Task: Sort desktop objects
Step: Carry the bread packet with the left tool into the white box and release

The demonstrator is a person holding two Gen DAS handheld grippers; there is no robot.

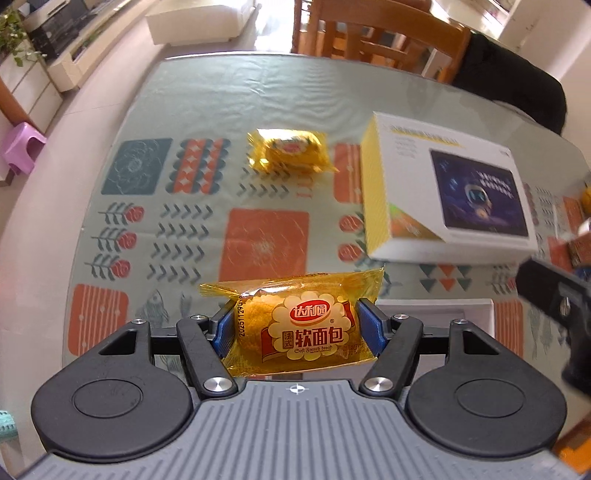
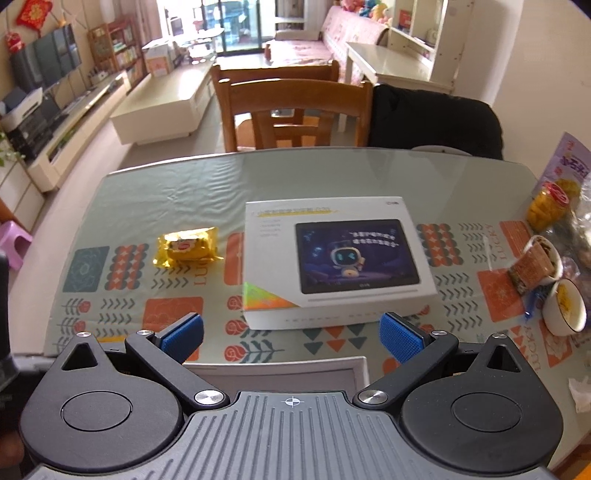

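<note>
Left gripper (image 1: 297,328) clamps a yellow plastic-wrapped soft bread packet (image 1: 299,328) above the patterned tablecloth (image 1: 207,99). Right gripper (image 2: 291,336) spread wide, empty, near white tablet box (image 2: 332,254).

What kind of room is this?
Most likely a home dining and living area: a glass-topped table with patterned cloth, wooden dining chairs, a wall-mounted flat television and a pink-covered sofa.

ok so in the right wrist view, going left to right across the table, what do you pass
yellow bread packet → white tablet box → brown snack wrapper → white bowl
</note>
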